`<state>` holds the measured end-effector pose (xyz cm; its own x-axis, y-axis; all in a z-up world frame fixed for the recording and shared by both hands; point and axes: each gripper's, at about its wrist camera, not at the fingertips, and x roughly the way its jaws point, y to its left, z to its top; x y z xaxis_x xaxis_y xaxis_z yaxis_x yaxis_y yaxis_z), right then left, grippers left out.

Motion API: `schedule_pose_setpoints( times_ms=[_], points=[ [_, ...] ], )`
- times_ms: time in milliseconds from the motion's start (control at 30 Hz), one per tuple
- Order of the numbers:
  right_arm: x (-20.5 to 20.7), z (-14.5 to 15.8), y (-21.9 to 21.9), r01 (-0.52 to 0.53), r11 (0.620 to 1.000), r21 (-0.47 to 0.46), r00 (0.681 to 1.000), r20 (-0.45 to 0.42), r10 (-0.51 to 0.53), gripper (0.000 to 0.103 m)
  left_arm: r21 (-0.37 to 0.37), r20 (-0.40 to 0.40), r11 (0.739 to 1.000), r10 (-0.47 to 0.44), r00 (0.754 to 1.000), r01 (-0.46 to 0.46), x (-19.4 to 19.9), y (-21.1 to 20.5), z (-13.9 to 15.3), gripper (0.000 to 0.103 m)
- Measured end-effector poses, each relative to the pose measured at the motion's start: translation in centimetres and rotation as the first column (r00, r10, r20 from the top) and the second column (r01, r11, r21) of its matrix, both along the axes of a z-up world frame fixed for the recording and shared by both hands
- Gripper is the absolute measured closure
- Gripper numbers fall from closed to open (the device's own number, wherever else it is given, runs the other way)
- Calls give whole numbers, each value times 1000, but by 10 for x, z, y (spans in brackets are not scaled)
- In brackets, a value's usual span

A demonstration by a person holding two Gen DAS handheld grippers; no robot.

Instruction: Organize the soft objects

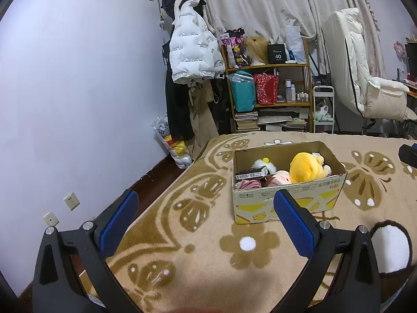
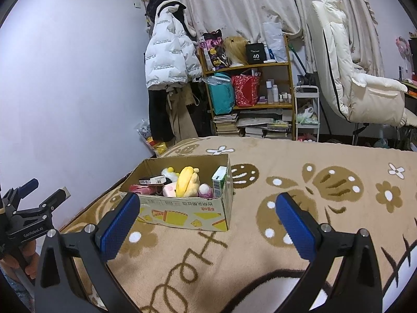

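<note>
An open cardboard box [image 1: 286, 200] stands on the beige patterned blanket [image 1: 208, 260]. It holds a yellow plush toy [image 1: 306, 168], a white plush [image 1: 262, 163], pink soft things [image 1: 278, 178] and a small dark carton [image 1: 251, 174]. My left gripper [image 1: 206, 224] is open and empty, in front of the box and to its left. In the right wrist view the same box [image 2: 182, 214] shows the yellow plush [image 2: 186, 182], a green carton [image 2: 219, 181] and a pink-white pompom [image 2: 205, 190]. My right gripper [image 2: 208, 227] is open and empty, just in front of the box.
The bed's left edge drops to the floor by the wall [image 1: 78, 104]. Behind the bed stand a wooden shelf [image 1: 268, 88], hanging coats [image 1: 192, 52], a white cart [image 1: 323, 109] and a white chair [image 1: 365, 78]. The left gripper shows at the left edge of the right wrist view [image 2: 23, 216].
</note>
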<state>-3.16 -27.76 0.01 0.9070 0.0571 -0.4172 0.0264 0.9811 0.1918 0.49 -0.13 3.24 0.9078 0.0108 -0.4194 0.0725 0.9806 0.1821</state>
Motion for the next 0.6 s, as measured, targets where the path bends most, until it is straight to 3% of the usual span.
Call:
schedule_pose_setpoints(
  times_ms=[600],
  points=[
    [0,0,-1,-2,1000,3,1000,-4,2,0,-5,-8,1000,0,1000,0,0,-1,-2,0]
  ],
)
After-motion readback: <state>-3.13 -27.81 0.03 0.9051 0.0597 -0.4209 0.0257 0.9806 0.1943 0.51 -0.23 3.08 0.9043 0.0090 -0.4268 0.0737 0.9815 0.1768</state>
